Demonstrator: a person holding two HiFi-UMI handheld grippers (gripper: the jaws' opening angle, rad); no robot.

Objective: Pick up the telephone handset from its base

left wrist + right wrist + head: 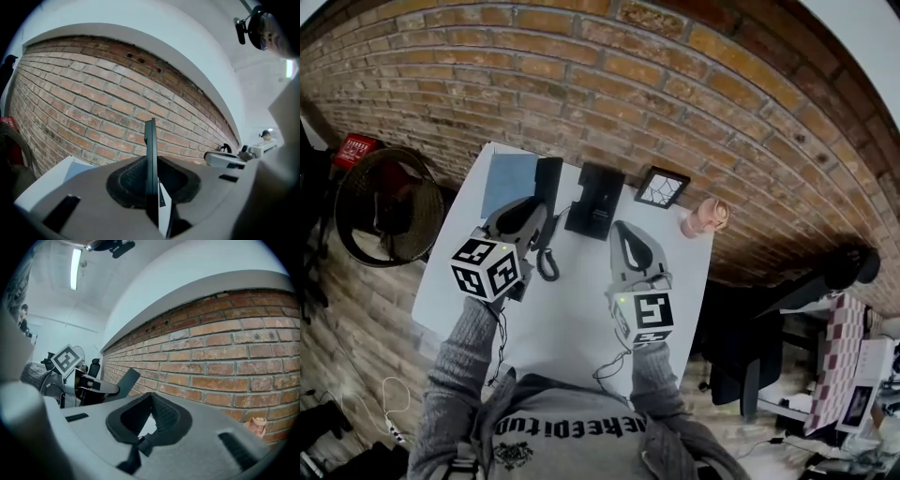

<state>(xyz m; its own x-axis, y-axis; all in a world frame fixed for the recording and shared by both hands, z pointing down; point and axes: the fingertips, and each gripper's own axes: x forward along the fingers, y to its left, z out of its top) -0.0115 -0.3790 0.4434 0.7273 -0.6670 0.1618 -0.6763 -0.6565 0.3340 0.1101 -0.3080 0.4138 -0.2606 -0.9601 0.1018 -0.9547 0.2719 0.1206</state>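
Head view alone, telephone base (594,200)

The only lettering is a line of pale capitals across the chest of the person's grey sweatshirt (572,427). In the head view it is upside down and too warped to read with any certainty. The marker cubes (487,267) of the left tool (541,210) and the right tool (622,234) carry black-and-white square code patterns.
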